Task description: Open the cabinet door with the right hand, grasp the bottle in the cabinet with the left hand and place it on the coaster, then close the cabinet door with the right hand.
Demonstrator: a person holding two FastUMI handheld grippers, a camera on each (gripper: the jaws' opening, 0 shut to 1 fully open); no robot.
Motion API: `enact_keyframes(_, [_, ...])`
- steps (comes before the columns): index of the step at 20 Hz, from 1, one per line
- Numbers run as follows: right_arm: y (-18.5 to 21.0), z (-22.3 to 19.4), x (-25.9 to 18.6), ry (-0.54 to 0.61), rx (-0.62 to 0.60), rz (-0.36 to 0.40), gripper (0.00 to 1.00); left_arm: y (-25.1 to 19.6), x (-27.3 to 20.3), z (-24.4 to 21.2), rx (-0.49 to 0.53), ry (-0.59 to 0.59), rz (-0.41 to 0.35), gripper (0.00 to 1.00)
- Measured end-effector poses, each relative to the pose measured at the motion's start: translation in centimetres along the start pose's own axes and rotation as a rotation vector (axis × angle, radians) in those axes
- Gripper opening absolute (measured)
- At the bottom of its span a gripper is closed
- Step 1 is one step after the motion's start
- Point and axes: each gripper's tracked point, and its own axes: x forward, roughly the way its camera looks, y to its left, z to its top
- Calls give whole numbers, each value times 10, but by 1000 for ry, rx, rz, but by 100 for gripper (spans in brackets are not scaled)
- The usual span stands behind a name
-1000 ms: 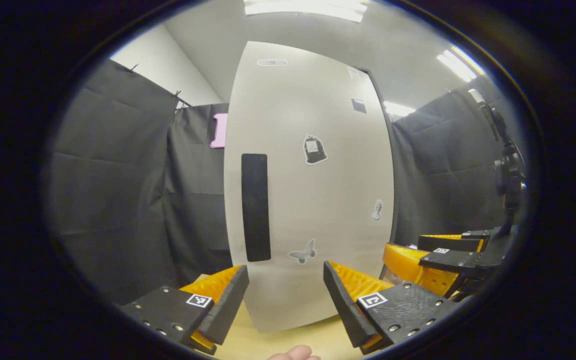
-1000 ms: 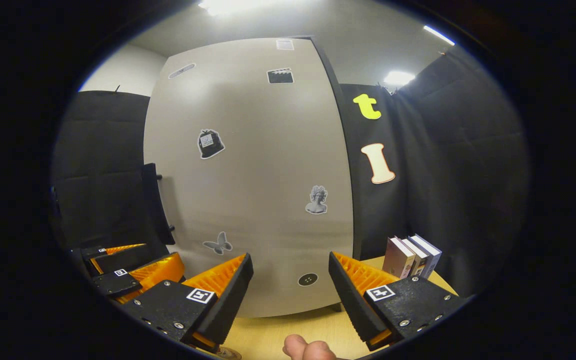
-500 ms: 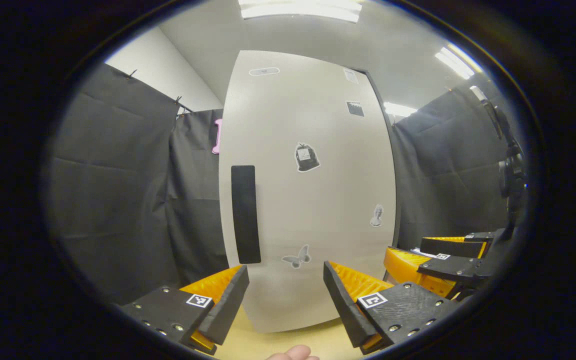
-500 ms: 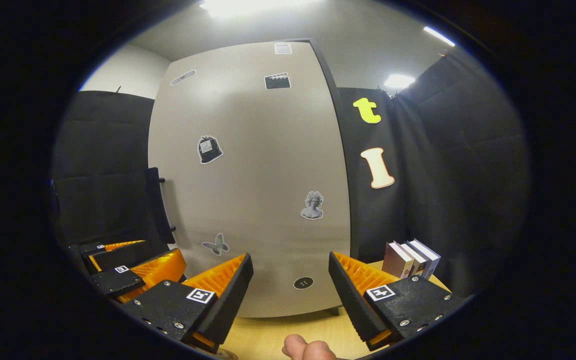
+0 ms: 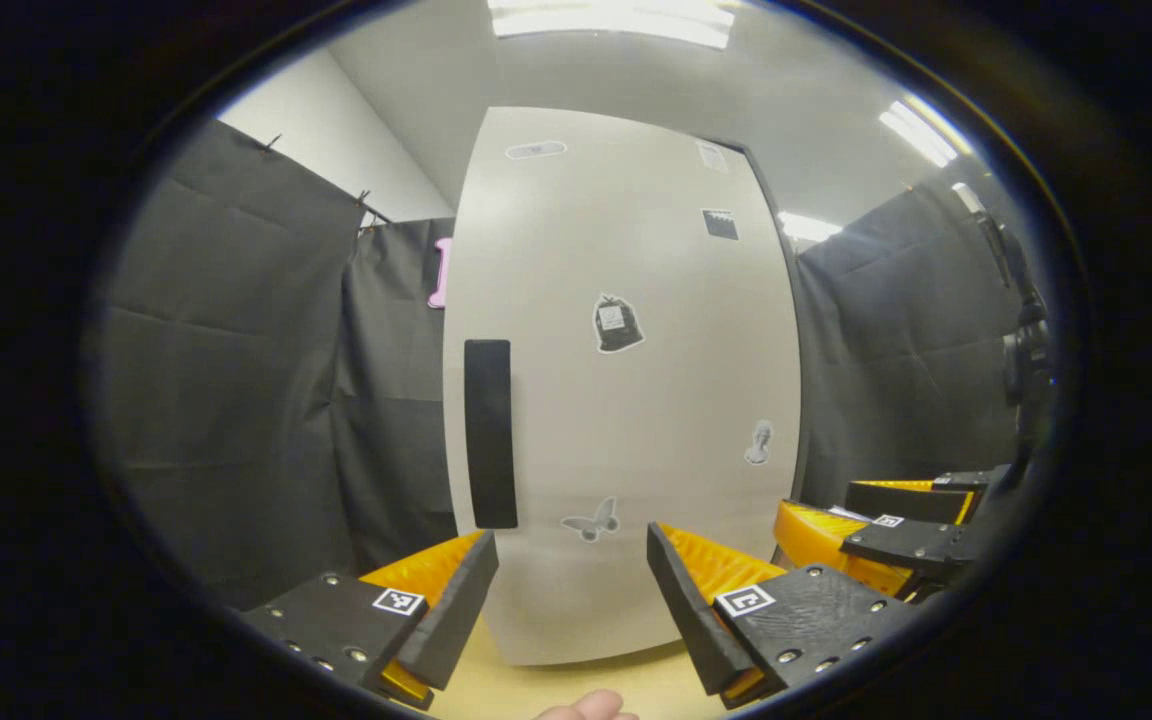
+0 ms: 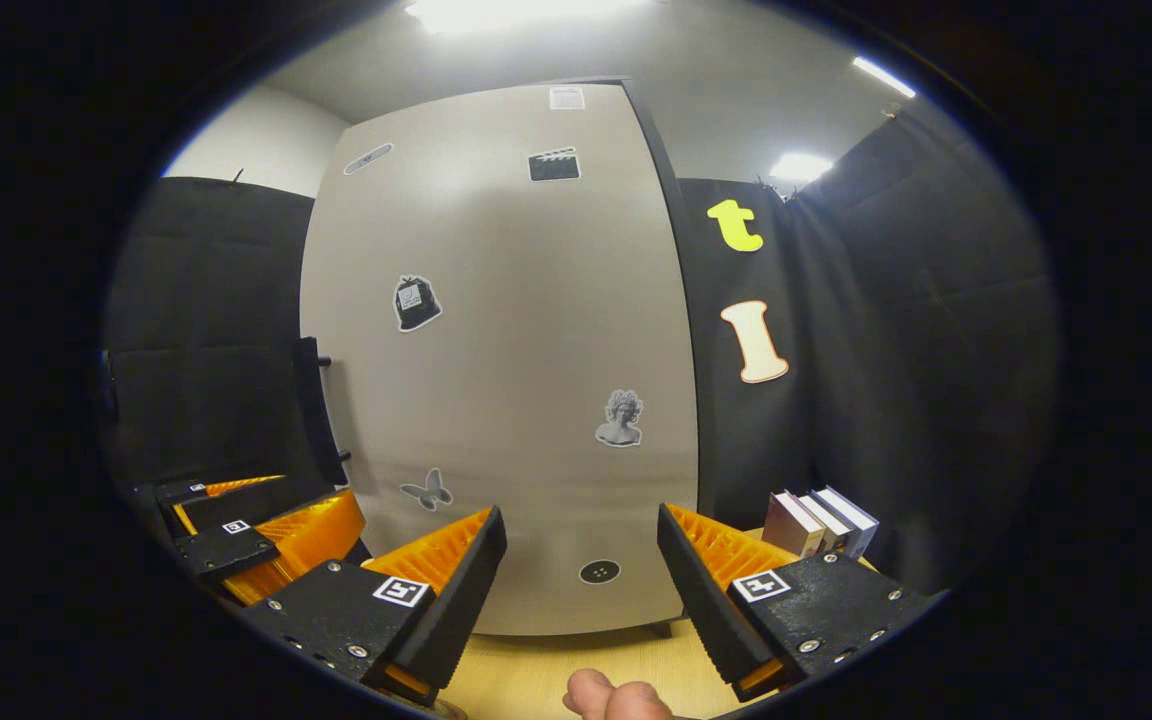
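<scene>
A tall pale cabinet door [image 5: 626,400] with small stickers stands closed ahead in the left gripper view. A long black handle [image 5: 490,432] runs down its left side. My left gripper [image 5: 571,600] is open in front of the door's lower part, nothing between its fingers. In the right gripper view the same door [image 6: 506,350] is closed, its black handle [image 6: 314,410] seen edge-on at the left. My right gripper [image 6: 581,590] is open before the door's bottom. The right gripper [image 5: 881,530] also appears at the lower right of the left gripper view, the left gripper [image 6: 256,530] at the lower left of the right one.
The cabinet stands on a light wooden table [image 6: 536,670]. A few books [image 6: 821,520] stand upright to the cabinet's right. Black cloth walls close in both sides. A fingertip [image 6: 616,698] of the holding hand shows at the bottom edge.
Both grippers drifted slightly; the door and its handle sit a little lower in the left gripper view. Both grippers stay open and the door stays closed.
</scene>
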Motion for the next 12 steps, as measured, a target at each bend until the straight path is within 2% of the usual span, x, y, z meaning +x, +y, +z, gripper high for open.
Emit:
enact_keyframes(1, [0,1,0,-4,1,-2,94,-2,0,1,2,-1,-5,90])
enact_keyframes(2, [-3,1,1,-7,4,-5,94,-4,1,1,2,-3,-8,86])
enact_keyframes(4, [-4,1,3,-5,8,-9,91,-7,-1,1,8,-2,-18,86])
enact_keyframes(5, [-5,1,1,-5,9,-12,94,-10,-1,3,7,-6,-25,89])
enact_keyframes(7, [-5,2,0,-7,8,-12,94,-10,-3,4,15,-8,-28,90])
enact_keyframes(12, [-5,2,0,-6,7,-12,94,-13,-4,8,21,-23,-30,86])
